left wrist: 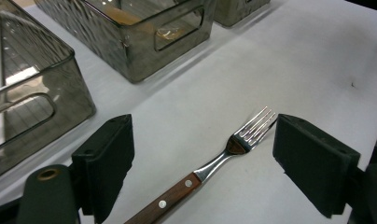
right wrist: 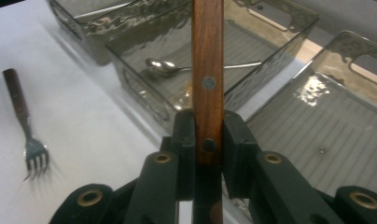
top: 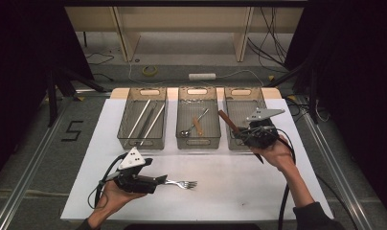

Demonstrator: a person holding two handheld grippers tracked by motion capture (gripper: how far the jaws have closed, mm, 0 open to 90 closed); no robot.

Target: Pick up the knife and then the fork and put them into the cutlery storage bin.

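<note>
A fork (top: 182, 183) with a wooden handle lies flat on the white mat. My left gripper (top: 162, 181) is low at the front left, its jaws open on either side of the fork (left wrist: 210, 168) without touching it. My right gripper (top: 239, 130) is raised at the near left corner of the right bin (top: 239, 93). It is shut on the brown wooden handle (right wrist: 207, 70) of a utensil that sticks up and away from the jaws. The utensil's working end is hidden behind the gripper and hand.
Three smoky clear bins stand in a row at the back of the mat. The left bin (top: 142, 139) holds long metal rods, and the middle bin (top: 198, 143) holds a spoon (top: 194, 125). The table's front edge is just behind my left hand.
</note>
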